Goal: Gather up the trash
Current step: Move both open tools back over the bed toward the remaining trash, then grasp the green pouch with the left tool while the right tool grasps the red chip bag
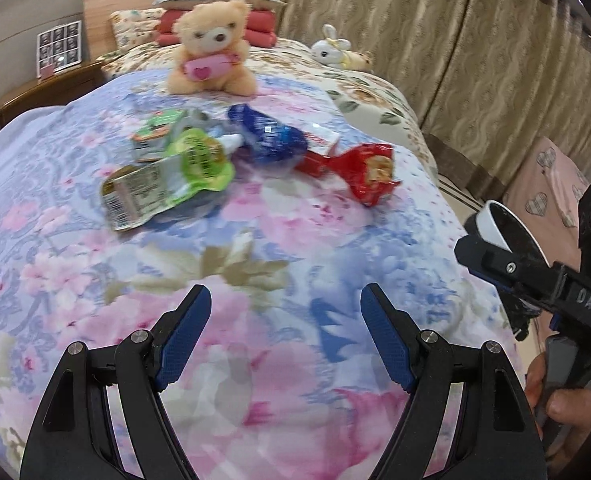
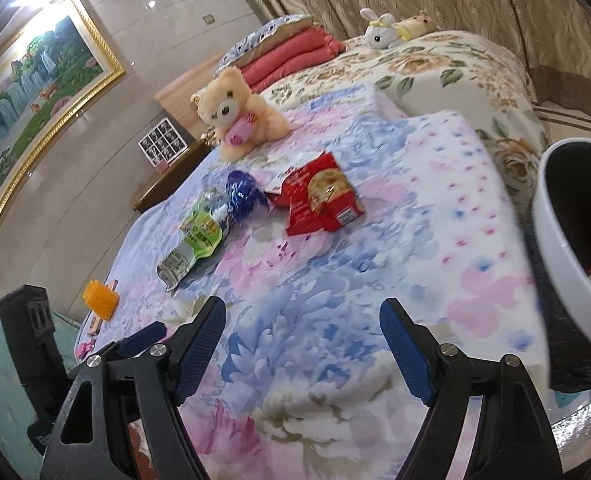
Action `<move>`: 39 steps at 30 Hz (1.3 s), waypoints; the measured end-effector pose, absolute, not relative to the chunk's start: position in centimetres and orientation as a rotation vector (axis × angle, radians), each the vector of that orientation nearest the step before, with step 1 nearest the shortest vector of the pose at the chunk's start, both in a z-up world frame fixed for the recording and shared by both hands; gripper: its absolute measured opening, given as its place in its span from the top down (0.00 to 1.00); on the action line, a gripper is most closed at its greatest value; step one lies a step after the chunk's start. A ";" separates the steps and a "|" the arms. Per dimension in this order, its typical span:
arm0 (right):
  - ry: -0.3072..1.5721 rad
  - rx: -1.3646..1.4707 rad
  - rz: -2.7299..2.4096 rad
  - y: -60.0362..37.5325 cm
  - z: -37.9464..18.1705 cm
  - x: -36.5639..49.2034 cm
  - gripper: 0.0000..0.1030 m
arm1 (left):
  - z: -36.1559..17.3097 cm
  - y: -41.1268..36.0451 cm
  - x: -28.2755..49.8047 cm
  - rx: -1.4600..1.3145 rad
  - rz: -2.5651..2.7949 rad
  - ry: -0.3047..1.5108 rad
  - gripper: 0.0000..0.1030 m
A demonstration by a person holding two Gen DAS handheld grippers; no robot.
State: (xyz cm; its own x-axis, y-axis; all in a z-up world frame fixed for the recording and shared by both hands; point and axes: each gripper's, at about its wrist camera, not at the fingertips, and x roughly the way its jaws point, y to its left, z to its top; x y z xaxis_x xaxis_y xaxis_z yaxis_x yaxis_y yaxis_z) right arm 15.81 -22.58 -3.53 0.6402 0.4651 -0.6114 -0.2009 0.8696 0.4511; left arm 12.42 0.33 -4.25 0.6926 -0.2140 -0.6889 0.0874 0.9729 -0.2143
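Observation:
Trash wrappers lie together on the floral bedspread: a green pouch [image 1: 167,176] [image 2: 193,240], a blue wrapper [image 1: 271,138] [image 2: 243,196] and a red snack bag [image 1: 359,170] [image 2: 321,198]. My left gripper [image 1: 285,304] is open and empty, hovering over the bedspread well short of the wrappers. My right gripper [image 2: 303,316] is open and empty, also short of them; its body shows at the right of the left wrist view [image 1: 535,272]. A white trash bin with a black liner [image 2: 575,248] stands at the bed's right edge, with some trash inside.
A beige teddy bear [image 1: 211,48] [image 2: 235,112] sits behind the wrappers. A white plush rabbit [image 1: 335,50] [image 2: 383,32] lies farther back. Red cushions [image 2: 295,52] are stacked at the headboard. An orange block [image 2: 100,300] lies at the bed's left edge. A wooden nightstand [image 1: 43,92] stands left.

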 end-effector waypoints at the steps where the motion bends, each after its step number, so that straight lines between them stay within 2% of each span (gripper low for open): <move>1: 0.798 0.347 0.389 -21.8 -4.0 16.2 0.21 | -4.3 0.7 12.4 -0.171 -0.161 0.788 0.23; 9: 0.814 0.327 0.390 -20.3 -4.7 18.3 0.21 | -4.5 4.2 13.6 -0.183 -0.075 0.781 0.23; 17: 0.823 0.314 0.381 -20.0 -4.8 20.8 0.21 | -4.5 7.4 16.9 -0.144 -0.048 0.784 0.18; 24: 0.832 0.302 0.353 -19.9 -5.0 23.4 0.21 | -3.8 8.2 21.6 0.012 -0.107 0.792 0.16; 34: 0.873 0.345 0.320 -20.1 -6.4 27.7 0.21 | -5.5 8.6 24.6 0.001 -0.165 0.853 0.15; 36: 0.882 0.355 0.311 -20.2 -6.8 28.5 0.21 | -5.8 8.2 24.7 0.007 -0.172 0.860 0.17; 37: 0.879 0.356 0.311 -20.2 -6.9 28.7 0.21 | -6.0 7.9 24.6 0.017 -0.167 0.859 0.25; 39: 0.874 0.350 0.307 -20.1 -6.9 28.7 0.22 | -6.1 7.6 24.4 0.037 -0.154 0.855 0.30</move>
State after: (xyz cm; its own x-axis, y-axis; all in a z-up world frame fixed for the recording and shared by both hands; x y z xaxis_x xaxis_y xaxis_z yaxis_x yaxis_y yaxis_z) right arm 28.70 -20.15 -6.86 0.6050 0.3999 -0.6886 -0.1183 0.9003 0.4189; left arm 24.39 7.64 -6.12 0.6462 -0.1204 -0.7536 0.1497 0.9883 -0.0295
